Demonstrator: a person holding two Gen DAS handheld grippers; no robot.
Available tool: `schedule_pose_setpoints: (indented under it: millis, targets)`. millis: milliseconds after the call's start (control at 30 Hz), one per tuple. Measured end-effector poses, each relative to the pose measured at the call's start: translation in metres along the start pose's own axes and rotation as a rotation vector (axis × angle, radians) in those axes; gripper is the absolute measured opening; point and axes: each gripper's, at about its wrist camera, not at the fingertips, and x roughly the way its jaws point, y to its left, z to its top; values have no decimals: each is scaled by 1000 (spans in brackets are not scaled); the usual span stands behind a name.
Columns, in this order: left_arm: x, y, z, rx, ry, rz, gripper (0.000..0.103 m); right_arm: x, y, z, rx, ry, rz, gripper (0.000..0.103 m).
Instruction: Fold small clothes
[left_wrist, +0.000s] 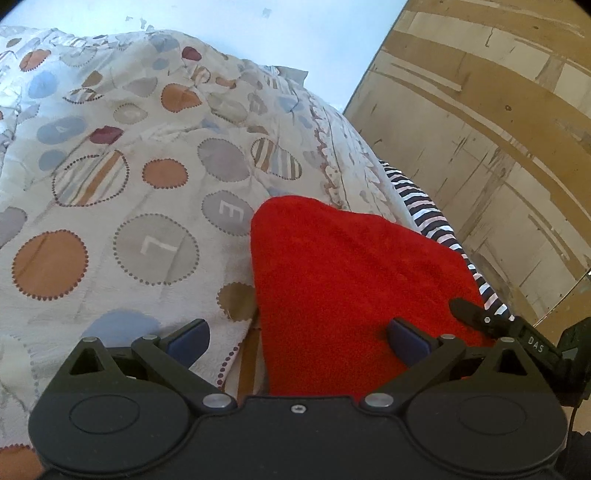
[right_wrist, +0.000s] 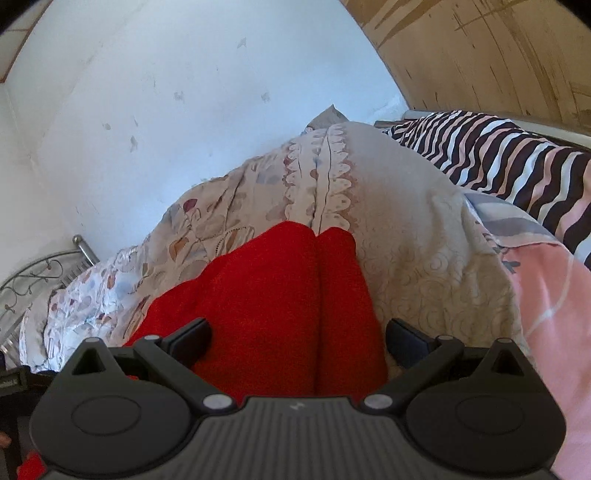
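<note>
We hold left gripper (left_wrist: 298, 338) jaws spread wide, nothing gripped, above near edge of red cloth (left_wrist: 354, 273). Right gripper (right_wrist: 298, 336) likewise wide, empty, over same cloth. Cloth lies flat on patterned quilt (left_wrist: 122, 206), beside striped fabric (right_wrist: 491, 147); centre crease suggests fold made. Soft bed surface likely chosen for spreading.

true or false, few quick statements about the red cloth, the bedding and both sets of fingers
1. The red cloth lies on the patterned quilt. True.
2. The left gripper is clamped on the cloth. False: its fingers stand wide apart, pinching nothing.
3. The right gripper is open. True.
4. The striped fabric is green and yellow. False: dark, white and pink stripes.
5. The cloth is blue. False: red.
</note>
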Motion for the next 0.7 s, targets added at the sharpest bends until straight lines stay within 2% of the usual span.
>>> schedule_pose_setpoints:
  millis: [267, 400, 633, 700]
  targets:
    - [15, 4, 5, -29, 32, -23, 103, -6, 12, 5, -55, -32, 16, 101]
    - [22, 5, 6, -31, 48, -14, 102, -5, 21, 6, -104, -30, 4, 95]
    - [34, 6, 10, -35, 81, 0, 103, -3, 18, 5, -73, -24, -6, 83]
    - [36, 5, 11, -23, 86, 3, 103, -5, 21, 4, -82, -27, -14, 83]
